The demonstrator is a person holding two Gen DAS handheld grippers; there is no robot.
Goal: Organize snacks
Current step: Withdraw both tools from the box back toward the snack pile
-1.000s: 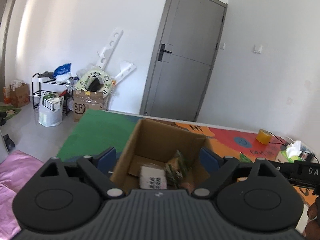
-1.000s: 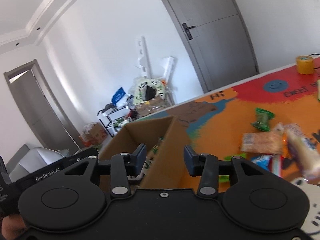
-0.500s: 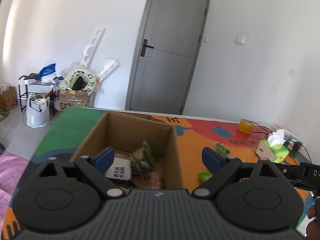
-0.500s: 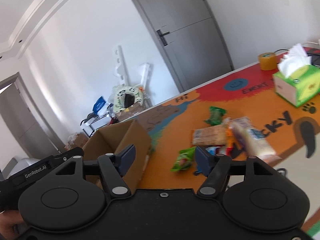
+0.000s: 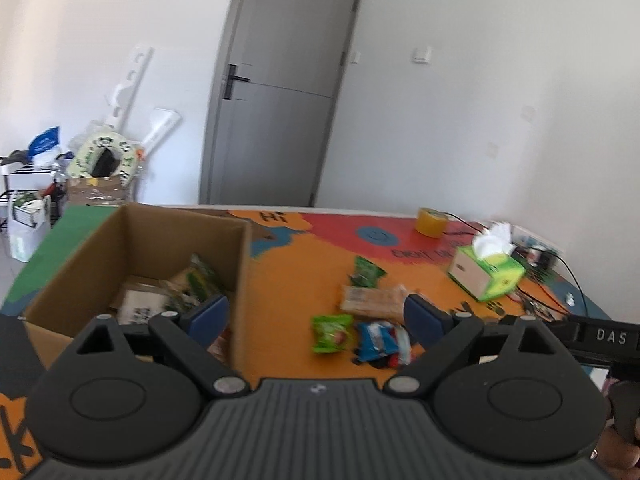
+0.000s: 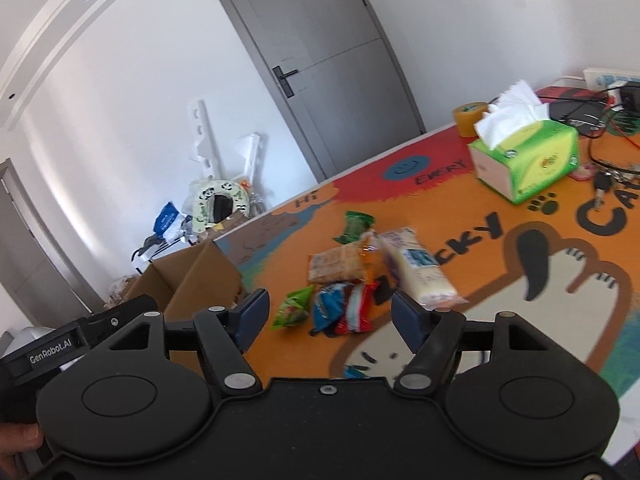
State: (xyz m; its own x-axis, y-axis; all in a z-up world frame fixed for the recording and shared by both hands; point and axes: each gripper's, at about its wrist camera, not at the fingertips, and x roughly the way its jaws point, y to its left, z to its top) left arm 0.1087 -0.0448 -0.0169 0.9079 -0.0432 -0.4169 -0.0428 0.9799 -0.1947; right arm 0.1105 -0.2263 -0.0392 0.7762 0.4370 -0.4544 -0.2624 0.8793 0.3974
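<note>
An open cardboard box (image 5: 136, 248) stands on the left of the colourful mat and holds several snack packets (image 5: 192, 280). Loose snacks lie to its right: a bright green packet (image 5: 332, 332), a blue packet (image 5: 380, 342), a tan cracker pack (image 5: 372, 300) and a dark green packet (image 5: 366, 270). My left gripper (image 5: 316, 316) hovers open and empty, straddling the box's right wall and these packets. The right wrist view shows the same pile: green packet (image 6: 294, 306), blue and red packets (image 6: 344, 310), cracker pack (image 6: 336, 266) and a white bread pack (image 6: 416, 268). My right gripper (image 6: 330, 316) is open and empty above the pile.
A green tissue box (image 6: 528, 160), a yellow tape roll (image 6: 466, 118), keys and cables (image 6: 600, 184) sit at the mat's far right. The box (image 6: 196, 276) is at the left in the right wrist view. A grey door and floor clutter lie beyond the table.
Both views have swung right, from over the box toward the loose snacks. The right jaws have spread wider; the left jaws have stayed wide.
</note>
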